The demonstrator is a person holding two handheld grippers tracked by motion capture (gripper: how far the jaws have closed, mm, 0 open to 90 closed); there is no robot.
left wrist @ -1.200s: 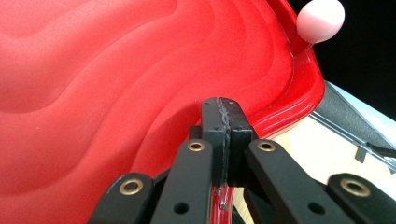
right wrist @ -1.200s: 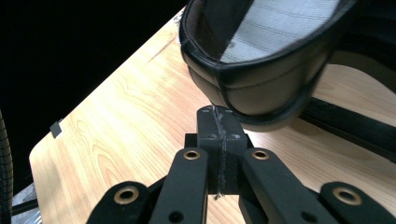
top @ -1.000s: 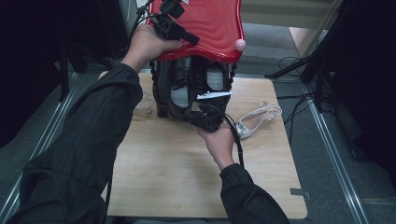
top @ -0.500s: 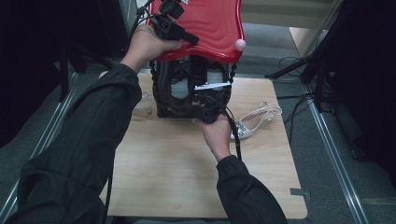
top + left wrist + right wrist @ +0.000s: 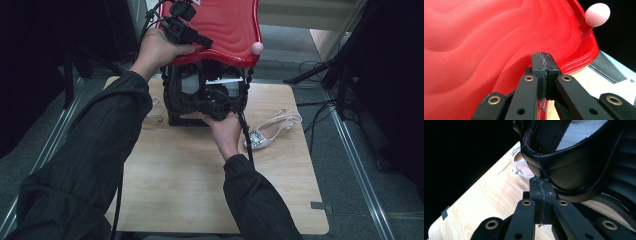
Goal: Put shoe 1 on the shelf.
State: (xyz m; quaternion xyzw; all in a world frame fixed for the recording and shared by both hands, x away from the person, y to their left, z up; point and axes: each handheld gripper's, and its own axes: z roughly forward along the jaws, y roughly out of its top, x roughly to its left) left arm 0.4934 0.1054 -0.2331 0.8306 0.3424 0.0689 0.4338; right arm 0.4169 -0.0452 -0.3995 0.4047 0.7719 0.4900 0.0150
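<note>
Red lid point(image 5: 225, 30) raised over black case point(image 5: 207, 97) at table's point(image 5: 200, 190) far edge; left gripper point(image 5: 543, 62) clamped on lid's rim, right gripper point(image 5: 541, 186) closed against black shoe point(image 5: 574, 167).

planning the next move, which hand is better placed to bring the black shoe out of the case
Right. Its fingers sit closed at the black shoe, while the left gripper is clamped on the raised red lid.

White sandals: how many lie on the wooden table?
2. One white sandal lies right of the black case; the other lies left of it, partly behind the sleeve. Others may be hidden.
</note>
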